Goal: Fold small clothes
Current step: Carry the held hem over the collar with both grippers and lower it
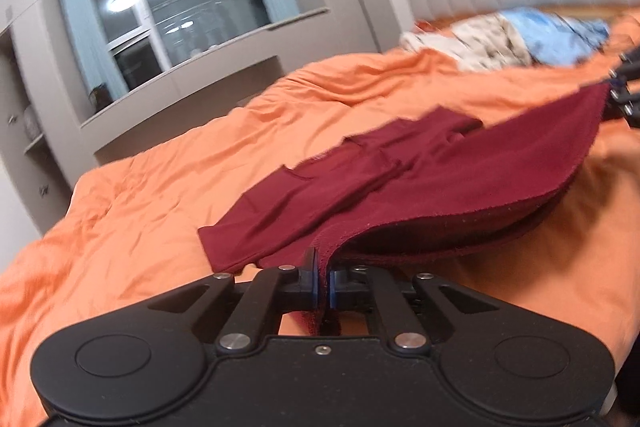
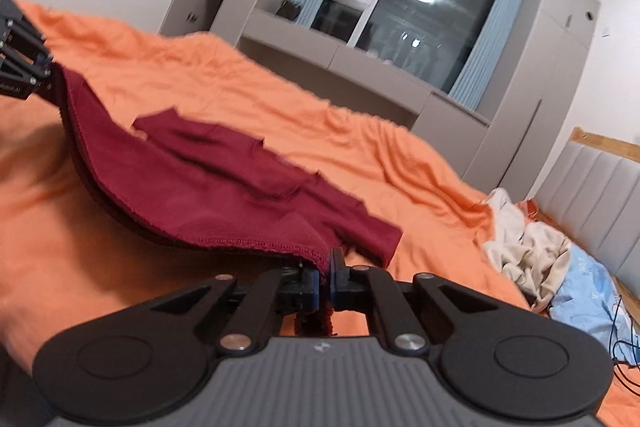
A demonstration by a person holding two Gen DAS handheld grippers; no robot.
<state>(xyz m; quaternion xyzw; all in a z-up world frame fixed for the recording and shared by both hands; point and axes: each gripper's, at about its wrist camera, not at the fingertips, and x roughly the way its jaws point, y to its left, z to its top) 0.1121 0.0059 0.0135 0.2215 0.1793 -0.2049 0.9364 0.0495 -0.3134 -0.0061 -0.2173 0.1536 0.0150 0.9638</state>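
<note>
Pinching one hem corner each, the left gripper (image 1: 322, 281) and right gripper (image 2: 324, 281) are lifting the maroon garment (image 1: 460, 163) just ahead of them, so uneven pulling is probably skewing the fold on the orange duvet (image 1: 140, 195).

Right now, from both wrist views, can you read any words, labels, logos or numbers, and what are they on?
Left gripper, side of its body at the left edge of the right wrist view: small white lettering, cut off and too blurred to read.
Right gripper, grey housing: a small embossed emblem, a symbol and not text.
Maroon garment, orange bedspread, clothes pile: no text visible.
</note>
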